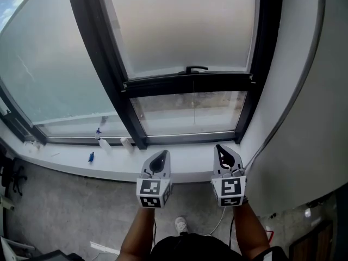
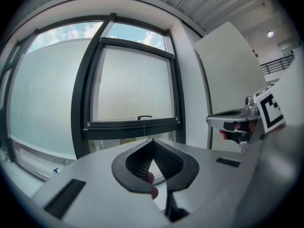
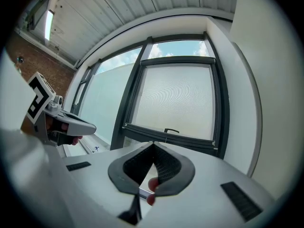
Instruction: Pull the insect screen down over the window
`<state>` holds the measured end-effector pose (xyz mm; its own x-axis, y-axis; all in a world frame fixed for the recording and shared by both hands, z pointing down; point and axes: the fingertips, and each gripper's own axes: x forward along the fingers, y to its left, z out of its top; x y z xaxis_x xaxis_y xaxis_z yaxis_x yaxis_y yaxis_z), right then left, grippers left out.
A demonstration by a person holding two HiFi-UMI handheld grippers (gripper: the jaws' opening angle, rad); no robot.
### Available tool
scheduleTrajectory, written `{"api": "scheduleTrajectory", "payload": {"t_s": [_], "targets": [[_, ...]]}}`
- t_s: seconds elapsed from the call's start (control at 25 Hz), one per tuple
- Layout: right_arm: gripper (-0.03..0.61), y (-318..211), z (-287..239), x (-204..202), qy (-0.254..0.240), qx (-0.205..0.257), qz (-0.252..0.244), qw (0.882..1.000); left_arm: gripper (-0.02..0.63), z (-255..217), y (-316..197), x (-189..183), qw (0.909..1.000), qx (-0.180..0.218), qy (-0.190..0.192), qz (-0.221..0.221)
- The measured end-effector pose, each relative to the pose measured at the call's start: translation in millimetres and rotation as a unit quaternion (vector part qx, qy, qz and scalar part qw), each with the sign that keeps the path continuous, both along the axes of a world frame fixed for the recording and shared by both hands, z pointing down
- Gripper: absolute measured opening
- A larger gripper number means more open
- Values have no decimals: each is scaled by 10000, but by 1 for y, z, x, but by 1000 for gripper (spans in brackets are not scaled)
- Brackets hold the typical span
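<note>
The insect screen (image 1: 185,26) covers most of the dark-framed window. Its bottom bar (image 1: 187,83) with a small black handle (image 1: 196,69) hangs above a strip of uncovered glass (image 1: 190,113). Both grippers are held low in front of the sill, well short of the bar. My left gripper (image 1: 159,159) is shut with nothing in it, and so is my right gripper (image 1: 224,154). The left gripper view shows the screen (image 2: 133,84), the handle (image 2: 145,117) and the right gripper (image 2: 237,122) beside it. In the right gripper view the handle (image 3: 172,130) lies ahead, above the jaw tips.
A white sill (image 1: 179,165) runs under the window, with a spray bottle (image 1: 99,135), a small white bottle (image 1: 126,142) and a blue item (image 1: 91,157) on its left part. A large fixed pane (image 1: 49,75) fills the left. A white wall (image 1: 304,102) closes the right.
</note>
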<state>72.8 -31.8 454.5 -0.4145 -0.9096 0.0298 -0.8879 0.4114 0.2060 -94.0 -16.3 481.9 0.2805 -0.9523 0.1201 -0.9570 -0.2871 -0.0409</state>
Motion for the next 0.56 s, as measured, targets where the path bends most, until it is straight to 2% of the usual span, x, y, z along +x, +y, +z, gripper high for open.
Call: {"api": "scheduleTrajectory", "payload": {"t_s": [0.56], "targets": [[3, 18, 3, 0, -97, 86, -28, 9999, 3, 9, 21, 3, 9999, -116, -52, -87]]}}
